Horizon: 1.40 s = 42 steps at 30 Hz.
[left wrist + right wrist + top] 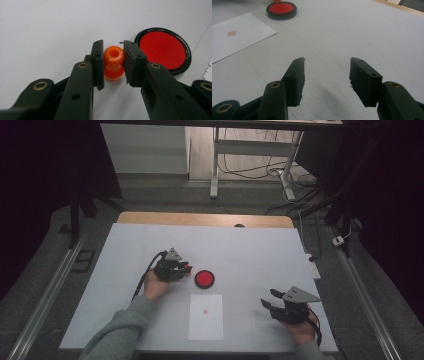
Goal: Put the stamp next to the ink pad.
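A small orange spool-shaped stamp (114,60) stands on the white table between the jaws of my left gripper (113,43), which press on both of its sides. In the high view that left gripper (187,268) is left of centre, right beside a round red ink pad (204,278) in a black case. The ink pad (162,49) lies just right of the jaws. A white paper sheet (206,317) with a small red print (205,310) lies in front of the pad. My right gripper (268,297) hovers open at the front right, nothing between its jaws (327,60).
The white table top (250,250) has a wooden strip along its far edge (205,218). From the right gripper view the paper sheet (234,45) and ink pad (281,8) lie far left. Cables and desk legs (215,165) are on the floor beyond.
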Motion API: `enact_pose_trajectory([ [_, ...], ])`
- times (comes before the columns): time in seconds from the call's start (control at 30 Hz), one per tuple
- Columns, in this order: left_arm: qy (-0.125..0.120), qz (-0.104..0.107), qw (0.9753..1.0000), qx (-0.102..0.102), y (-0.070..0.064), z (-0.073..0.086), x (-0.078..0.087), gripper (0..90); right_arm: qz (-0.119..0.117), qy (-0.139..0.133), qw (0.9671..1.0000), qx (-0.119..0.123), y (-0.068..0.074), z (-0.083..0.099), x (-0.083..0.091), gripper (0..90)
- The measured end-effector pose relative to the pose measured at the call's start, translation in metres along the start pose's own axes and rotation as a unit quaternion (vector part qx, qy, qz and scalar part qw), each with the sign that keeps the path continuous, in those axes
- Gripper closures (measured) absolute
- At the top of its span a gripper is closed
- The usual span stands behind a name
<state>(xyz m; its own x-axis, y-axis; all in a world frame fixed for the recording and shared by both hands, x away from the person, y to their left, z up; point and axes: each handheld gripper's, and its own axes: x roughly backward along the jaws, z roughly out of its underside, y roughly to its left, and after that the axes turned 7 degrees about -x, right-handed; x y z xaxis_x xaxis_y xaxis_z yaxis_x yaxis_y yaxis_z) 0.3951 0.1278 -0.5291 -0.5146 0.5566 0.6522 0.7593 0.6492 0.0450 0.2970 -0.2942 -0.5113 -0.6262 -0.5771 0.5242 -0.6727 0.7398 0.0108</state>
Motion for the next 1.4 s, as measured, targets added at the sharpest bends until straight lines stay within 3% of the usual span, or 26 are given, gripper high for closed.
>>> enact_pose_trajectory([
  [0.3,0.002,0.0,1.0,0.0,0.0,0.001,0.0,68.9,-0.001,-0.001,1.0,0.001,0.0,0.0,-0.001,45.1],
  [0.53,-0.012,0.002,0.9999,0.002,0.0,-0.001,0.004,54.0,-0.001,-0.001,1.0,0.0,0.0,0.0,0.0,45.0],
  [0.73,-0.034,0.011,0.9989,0.03,0.003,-0.002,0.014,43.2,-0.001,-0.003,1.0,0.0,-0.001,0.0,0.0,44.9],
  [0.93,-0.041,0.032,0.9978,0.042,0.005,-0.001,0.025,38.3,-0.002,-0.003,1.0,0.0,-0.001,0.0,0.0,44.9],
  [1.4,-0.048,0.039,0.9977,0.026,-0.012,0.0,0.052,32.7,-0.007,-0.011,0.9999,0.001,0.0,-0.003,-0.003,44.0],
])
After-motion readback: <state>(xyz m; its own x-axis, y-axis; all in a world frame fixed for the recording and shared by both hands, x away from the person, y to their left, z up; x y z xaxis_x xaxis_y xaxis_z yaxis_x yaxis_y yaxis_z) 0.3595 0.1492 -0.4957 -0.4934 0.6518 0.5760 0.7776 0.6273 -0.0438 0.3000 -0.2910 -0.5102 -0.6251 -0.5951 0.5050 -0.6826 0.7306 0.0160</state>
